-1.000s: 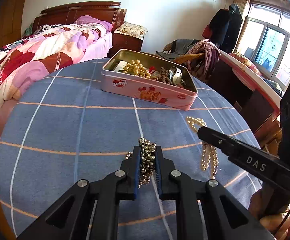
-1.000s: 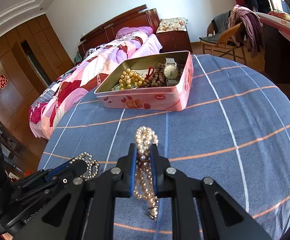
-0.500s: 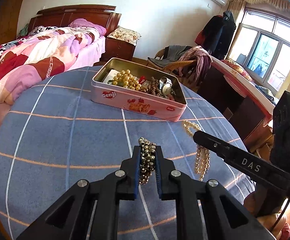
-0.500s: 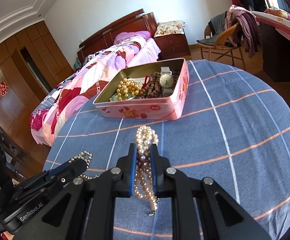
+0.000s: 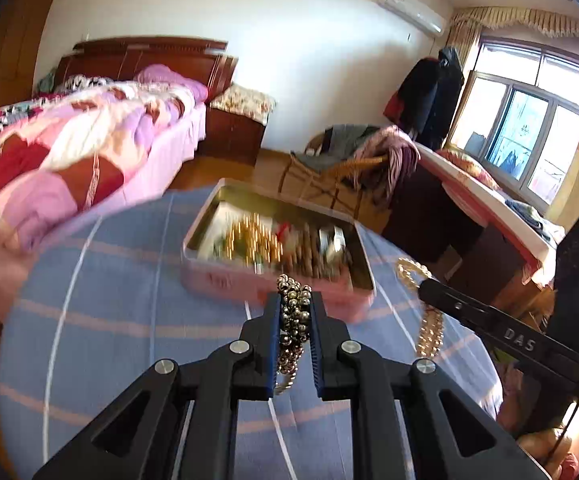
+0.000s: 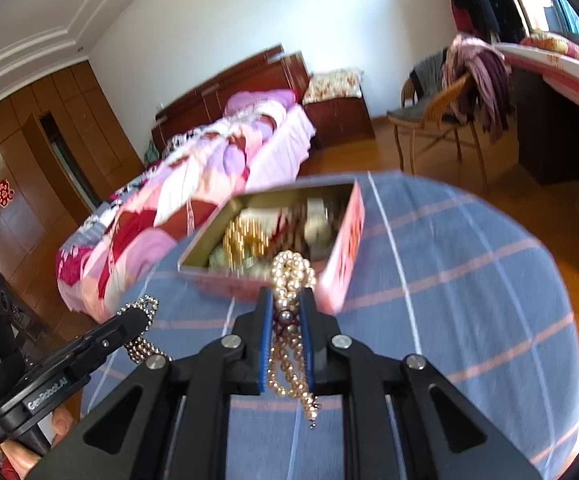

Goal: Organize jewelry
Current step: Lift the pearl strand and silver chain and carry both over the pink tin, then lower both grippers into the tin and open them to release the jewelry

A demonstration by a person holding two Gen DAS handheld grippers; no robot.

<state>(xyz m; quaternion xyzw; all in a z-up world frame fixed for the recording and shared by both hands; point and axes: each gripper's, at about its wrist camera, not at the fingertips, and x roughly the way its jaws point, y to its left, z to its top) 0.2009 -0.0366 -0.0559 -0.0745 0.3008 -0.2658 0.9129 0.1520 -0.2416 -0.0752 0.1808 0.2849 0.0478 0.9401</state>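
My left gripper (image 5: 295, 300) is shut on a strand of dark metallic beads (image 5: 294, 312), held above the blue checked tablecloth (image 5: 109, 320). Shut on a cream pearl necklace (image 6: 289, 280), my right gripper (image 6: 285, 296) hangs over the same cloth, with loops dangling below its jaws. An open pink tin (image 5: 277, 280) sits just beyond both grippers and holds gold beads (image 5: 253, 240), brown beads and a watch. In the left wrist view the right gripper (image 5: 421, 284) enters from the right with its pearls (image 5: 429, 332). In the right wrist view the left gripper (image 6: 145, 312) shows at lower left.
The round table ends shortly behind the tin (image 6: 273, 232). Beyond it stand a bed with a pink quilt (image 5: 69, 152), a nightstand (image 6: 337, 108), a wicker chair draped with clothes (image 6: 449, 104) and a desk by the window (image 5: 489, 192). A hand (image 6: 29, 452) grips the left tool.
Both grippers have risen with their strands, lifting them clear of the cloth, and have come closer to the tin. The view is now blurred by motion.
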